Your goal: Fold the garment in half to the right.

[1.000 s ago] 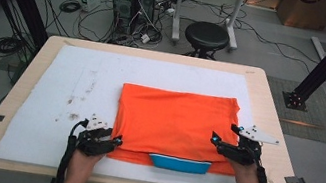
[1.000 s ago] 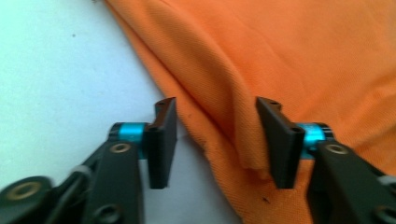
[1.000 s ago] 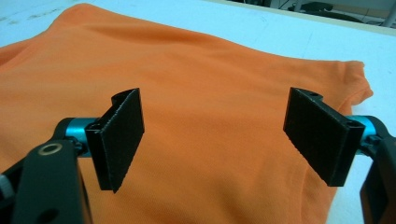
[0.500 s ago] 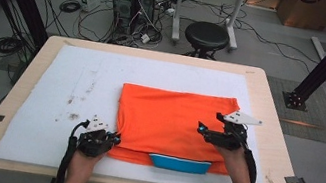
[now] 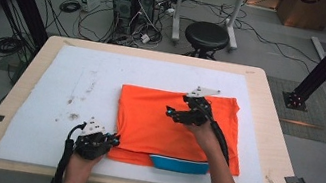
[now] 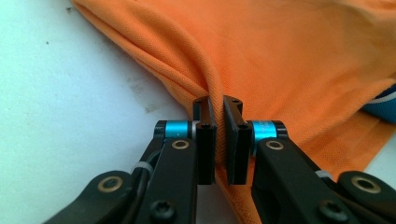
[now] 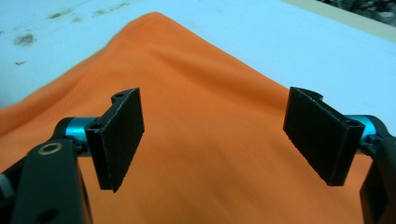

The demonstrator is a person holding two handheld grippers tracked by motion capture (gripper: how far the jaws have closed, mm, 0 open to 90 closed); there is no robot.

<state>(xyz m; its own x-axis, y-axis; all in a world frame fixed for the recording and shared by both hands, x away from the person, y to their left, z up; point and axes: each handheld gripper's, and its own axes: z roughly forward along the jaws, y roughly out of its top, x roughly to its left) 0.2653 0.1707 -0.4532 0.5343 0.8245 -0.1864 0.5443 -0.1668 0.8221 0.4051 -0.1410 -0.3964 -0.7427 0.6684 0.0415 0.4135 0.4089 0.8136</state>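
A folded orange shirt (image 5: pixel 156 120) lies on the white mat (image 5: pixel 63 99), with a blue collar (image 5: pixel 178 164) peeking out at its near edge. My left gripper (image 5: pixel 114 140) sits at the shirt's near left corner. In the left gripper view this gripper (image 6: pixel 218 140) is shut on a pinched fold of the orange shirt (image 6: pixel 289 60). My right gripper (image 5: pixel 170 112) hovers over the middle of the shirt, pointing left. In the right gripper view its jaws stand wide apart, the gripper (image 7: pixel 219 140) open, with only the orange shirt (image 7: pixel 205 107) below them.
The mat covers most of a wooden table (image 5: pixel 274 141); its left half carries a few dark smudges (image 5: pixel 73 116). Beyond the table's far edge stand a black stool (image 5: pixel 206 33), a computer tower (image 5: pixel 128 4) and tangled cables on the floor.
My right gripper has travelled from the shirt's right edge leftward and away from me, to above the shirt's middle. The left gripper has stayed at the near left corner.
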